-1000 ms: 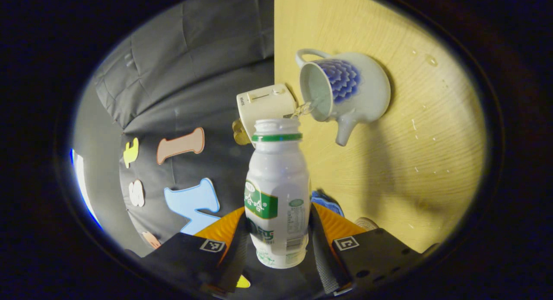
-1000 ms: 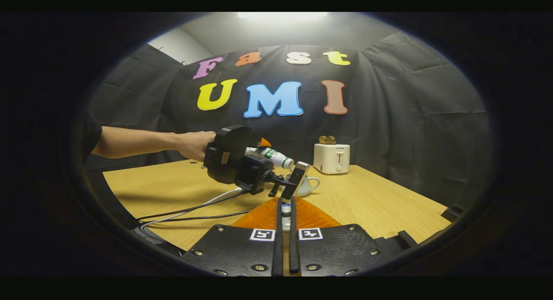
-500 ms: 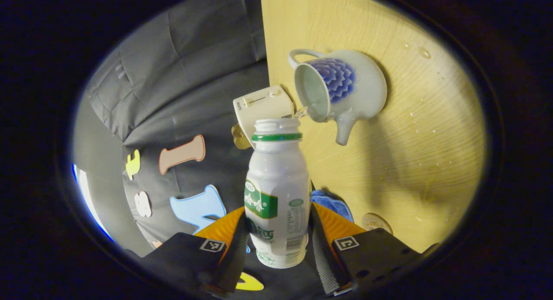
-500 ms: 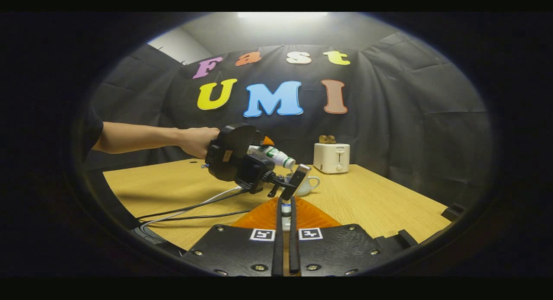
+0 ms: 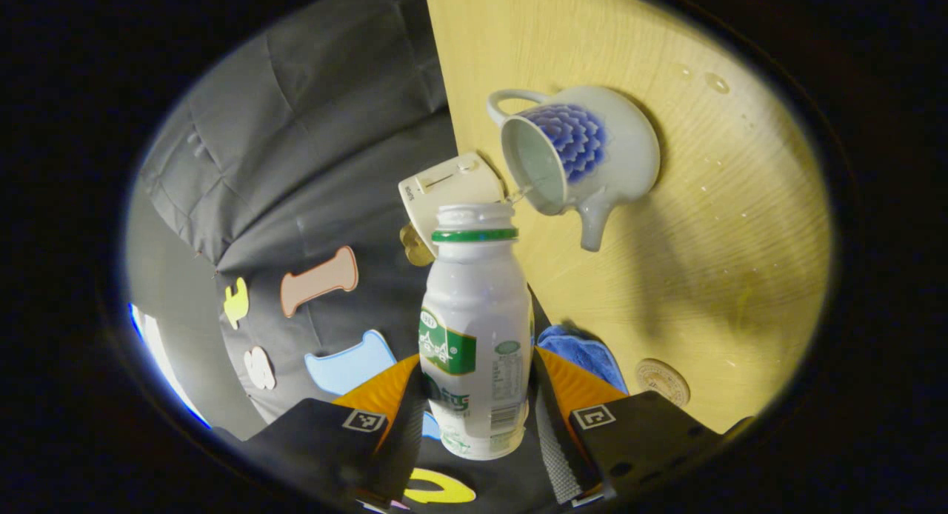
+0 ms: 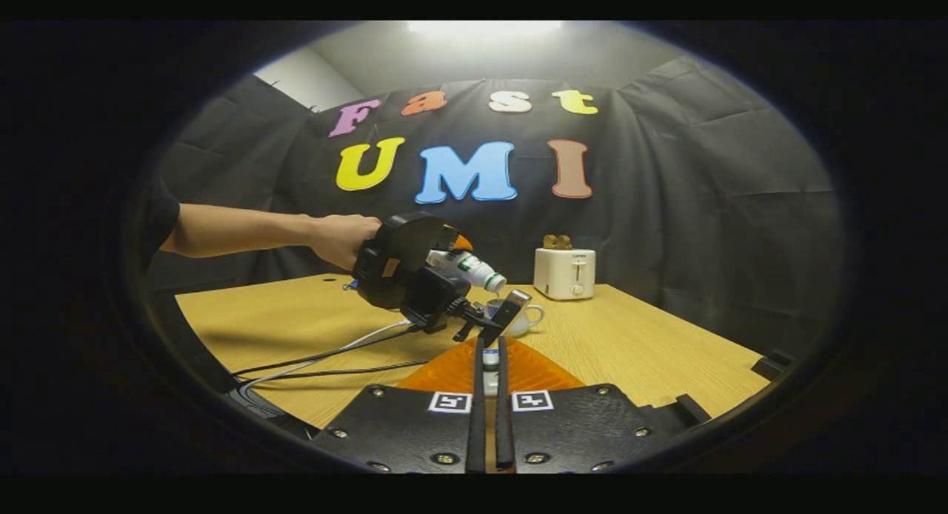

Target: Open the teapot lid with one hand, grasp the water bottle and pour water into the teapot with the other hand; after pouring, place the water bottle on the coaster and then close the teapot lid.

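Left tongs (image 5: 478, 418): clamped on bottle (image 5: 475, 329), tipped mouth-down so water runs into teapot (image 5: 578, 158) just ahead of the tips.
Right tongs (image 6: 489, 395): nearly closed on a small pale piece, probably the lid (image 6: 489, 360), held back clear of the pour.
Coaster (image 5: 661, 381): beside the left tongs on table (image 5: 740, 225), next to blue cloth (image 5: 585, 351).
Versus 1.0 s ago: tilt eased, thinner stream, coaster fully in view; pour judged ending.

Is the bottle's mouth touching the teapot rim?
Apart. The right gripper view shows the water bottle tilted above the teapot, with a gap below its mouth.
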